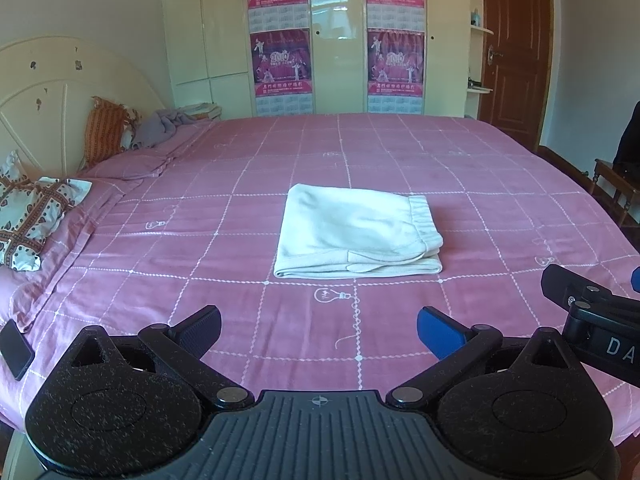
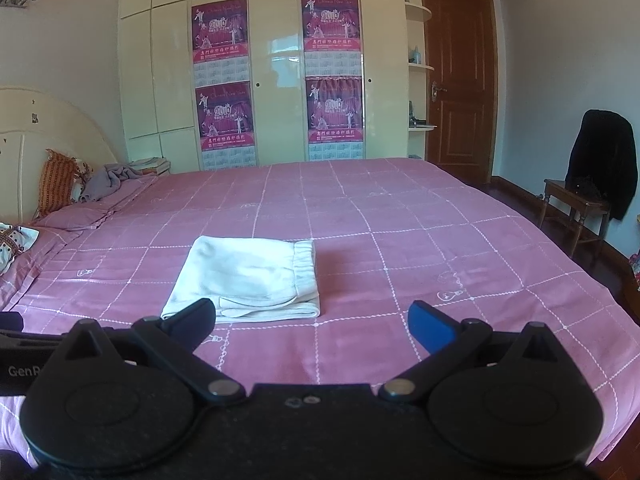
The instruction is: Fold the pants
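Note:
The white pants (image 1: pixel 356 232) lie folded into a compact rectangle on the pink bed cover, waistband at the right side; they also show in the right wrist view (image 2: pixel 248 276). My left gripper (image 1: pixel 320 332) is open and empty, held above the cover a short way in front of the pants. My right gripper (image 2: pixel 312 326) is open and empty, in front of the pants and slightly to their right. Part of the right gripper shows at the right edge of the left wrist view (image 1: pixel 592 312).
The pink checked bed (image 1: pixel 460 160) fills both views. Pillows (image 1: pixel 32 216) and a grey cloth (image 1: pixel 168 126) lie at the headboard on the left. A black phone (image 1: pixel 16 350) lies at the left edge. A wardrobe with posters (image 2: pixel 224 80), a door and a chair with a dark coat (image 2: pixel 600 168) stand beyond.

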